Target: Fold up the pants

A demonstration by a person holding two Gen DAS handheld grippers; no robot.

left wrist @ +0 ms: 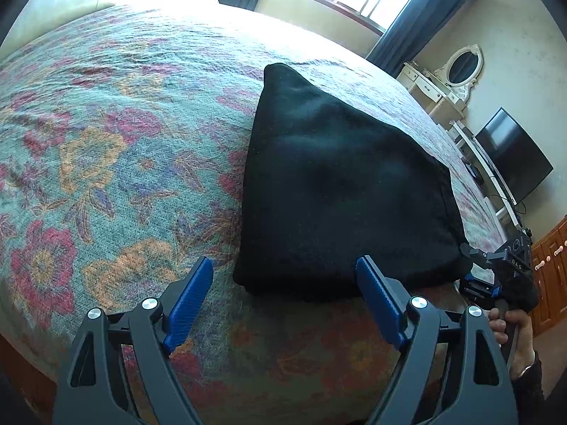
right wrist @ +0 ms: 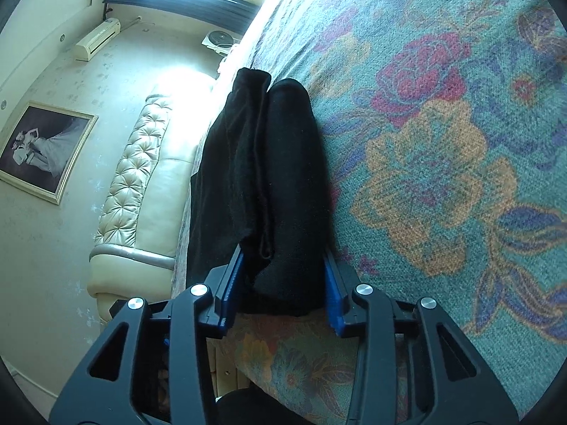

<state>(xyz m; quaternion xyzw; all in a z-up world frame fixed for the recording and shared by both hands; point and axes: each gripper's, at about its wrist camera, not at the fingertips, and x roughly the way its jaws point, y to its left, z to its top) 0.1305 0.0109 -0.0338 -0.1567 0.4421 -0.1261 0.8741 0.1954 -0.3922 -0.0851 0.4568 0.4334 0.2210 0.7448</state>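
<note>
The black pants [left wrist: 340,184] lie folded into a thick stack on the floral bedspread [left wrist: 106,134], near the bed's front edge. My left gripper [left wrist: 285,267] is open and empty, its blue fingers [left wrist: 191,297] just short of the stack's near left corner. My right gripper [right wrist: 283,269] is rolled sideways and closed around the near right edge of the pants [right wrist: 280,177], the folded layers between its blue pads. In the left wrist view the right gripper [left wrist: 489,269] shows at the stack's right corner, held by a hand.
The bedspread [right wrist: 460,141] covers a wide bed. A padded cream headboard [right wrist: 141,163] lies at the far end. A dresser with mirror [left wrist: 457,71], a TV [left wrist: 514,156] and wooden cabinets [left wrist: 553,265] stand along the right wall.
</note>
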